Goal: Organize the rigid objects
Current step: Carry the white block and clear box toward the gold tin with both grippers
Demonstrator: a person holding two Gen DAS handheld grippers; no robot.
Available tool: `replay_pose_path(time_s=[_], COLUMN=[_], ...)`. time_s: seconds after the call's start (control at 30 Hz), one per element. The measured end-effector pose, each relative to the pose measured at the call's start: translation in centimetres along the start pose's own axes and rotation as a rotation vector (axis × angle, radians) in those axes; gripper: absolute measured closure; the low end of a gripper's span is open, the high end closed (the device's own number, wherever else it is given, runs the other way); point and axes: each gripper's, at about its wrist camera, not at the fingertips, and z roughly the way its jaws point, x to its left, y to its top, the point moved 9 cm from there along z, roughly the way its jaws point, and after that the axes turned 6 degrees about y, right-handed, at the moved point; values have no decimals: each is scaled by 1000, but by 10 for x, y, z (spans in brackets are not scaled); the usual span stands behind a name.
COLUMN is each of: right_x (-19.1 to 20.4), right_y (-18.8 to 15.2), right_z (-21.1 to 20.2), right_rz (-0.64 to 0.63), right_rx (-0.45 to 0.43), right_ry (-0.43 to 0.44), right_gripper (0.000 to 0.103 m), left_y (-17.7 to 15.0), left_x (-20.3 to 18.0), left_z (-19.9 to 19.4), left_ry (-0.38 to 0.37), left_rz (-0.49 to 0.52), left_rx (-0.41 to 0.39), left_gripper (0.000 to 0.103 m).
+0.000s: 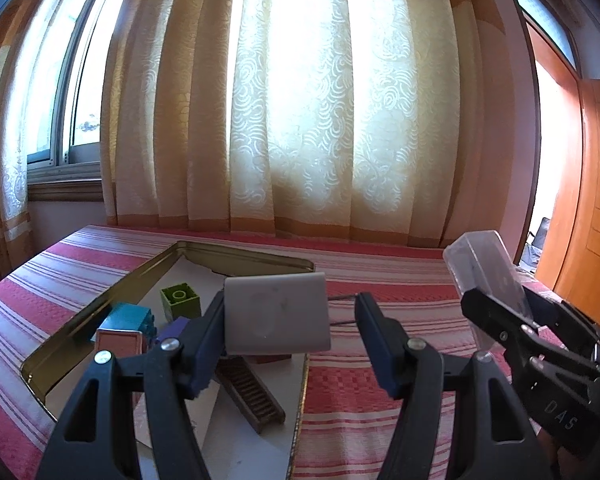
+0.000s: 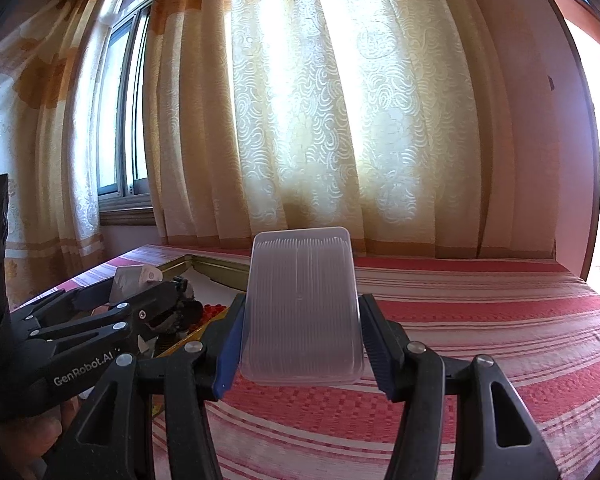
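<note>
Tin (image 1: pixel 236 254) already holds green block (image 1: pixel 179 301), teal block (image 1: pixel 126 318), brown comb (image 1: pixel 250 390). My left gripper (image 1: pixel 290 320) spread wide, grey card (image 1: pixel 276 312) leaning on one finger above tin. My right gripper (image 2: pixel 300 332) clamps clear box (image 2: pixel 300 308) beside tin, not yet placed.

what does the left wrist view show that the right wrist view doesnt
Only the left wrist view shows the green block, teal block and brown comb-like piece in the tin tray. Only the right shows the clear ribbed box face-on. Both share the tray, striped cloth and curtain.
</note>
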Motion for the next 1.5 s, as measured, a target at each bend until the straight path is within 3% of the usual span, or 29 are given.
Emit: replay_pose_path(time_s=[1.5], right_x=[61], right_y=[1], right_z=[20], right_rz=[-66], right_rx=[14], right_ry=[113], right_gripper=[46], left_y=[1], left_x=[52], left_z=[-7], left_ry=[52], left_rz=[-58], left_rx=[-8], left_gripper=[39])
